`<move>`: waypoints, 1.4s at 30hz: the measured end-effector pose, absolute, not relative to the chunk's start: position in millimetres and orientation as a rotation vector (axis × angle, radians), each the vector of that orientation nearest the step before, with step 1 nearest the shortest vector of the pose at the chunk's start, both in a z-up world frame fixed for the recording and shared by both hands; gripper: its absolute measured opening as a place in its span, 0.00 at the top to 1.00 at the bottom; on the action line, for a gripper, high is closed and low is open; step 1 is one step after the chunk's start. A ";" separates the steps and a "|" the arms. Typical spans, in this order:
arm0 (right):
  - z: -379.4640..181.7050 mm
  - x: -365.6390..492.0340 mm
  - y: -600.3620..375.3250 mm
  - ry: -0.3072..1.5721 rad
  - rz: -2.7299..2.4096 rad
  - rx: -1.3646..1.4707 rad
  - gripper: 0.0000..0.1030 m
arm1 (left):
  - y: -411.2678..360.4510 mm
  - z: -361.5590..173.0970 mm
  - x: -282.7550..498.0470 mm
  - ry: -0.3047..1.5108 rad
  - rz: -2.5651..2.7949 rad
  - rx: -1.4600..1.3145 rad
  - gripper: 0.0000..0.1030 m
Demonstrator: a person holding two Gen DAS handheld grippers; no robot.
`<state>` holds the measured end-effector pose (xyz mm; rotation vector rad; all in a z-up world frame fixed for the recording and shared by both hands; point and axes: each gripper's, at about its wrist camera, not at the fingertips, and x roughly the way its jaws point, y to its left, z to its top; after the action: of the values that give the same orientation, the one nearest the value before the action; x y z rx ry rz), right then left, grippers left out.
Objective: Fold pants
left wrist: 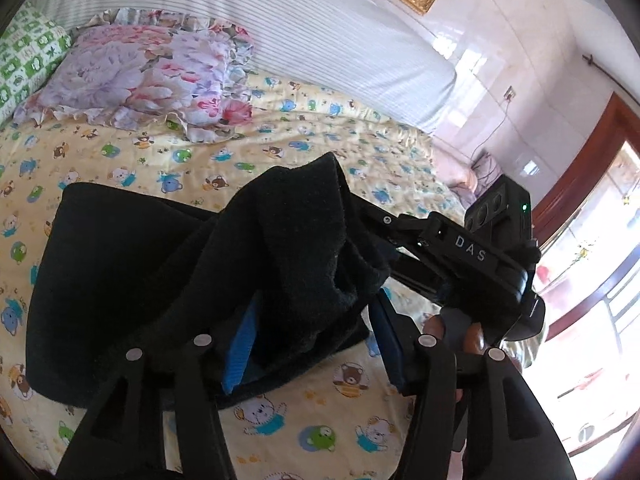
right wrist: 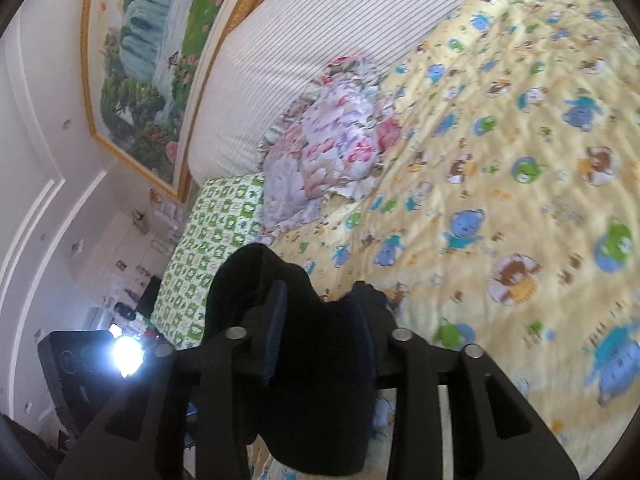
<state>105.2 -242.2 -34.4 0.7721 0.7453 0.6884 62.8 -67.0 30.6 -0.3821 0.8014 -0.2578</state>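
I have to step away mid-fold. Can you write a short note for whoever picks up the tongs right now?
Left tongs: open, black pants loose between the blue pads.
Right tongs: fabric between the jaws; grip unclear.
Pants lie on the cartoon-print bedsheet, one end folded over and still bunched up at the tongs.
Done: first fold laid over.
Left: clear both tongs, flatten the bunch, finish folding.

Black pants (left wrist: pixel 160 264); yellow bear-print bedspread (left wrist: pixel 320 128) — floral pillow (left wrist: pixel 136 76)
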 end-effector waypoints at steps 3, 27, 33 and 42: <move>-33.9 97.0 -246.2 0.748 0.635 0.765 0.46 | -64.4 30.7 57.1 0.805 -0.275 -0.405 0.44; 14.5 32.3 -227.4 0.684 0.432 0.608 0.16 | 40.8 46.2 13.9 0.725 -0.087 -0.558 0.34; 13.9 24.9 -216.6 0.704 0.403 0.574 0.11 | 59.0 41.3 14.6 0.737 -0.027 -0.566 0.34; 9.9 25.0 -196.9 0.747 0.382 0.503 0.10 | 69.4 26.6 25.3 0.796 0.003 -0.545 0.33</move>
<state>25.0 -196.9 9.9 0.5032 0.7466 0.3816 25.3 69.4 26.6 -0.5450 0.7963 0.0032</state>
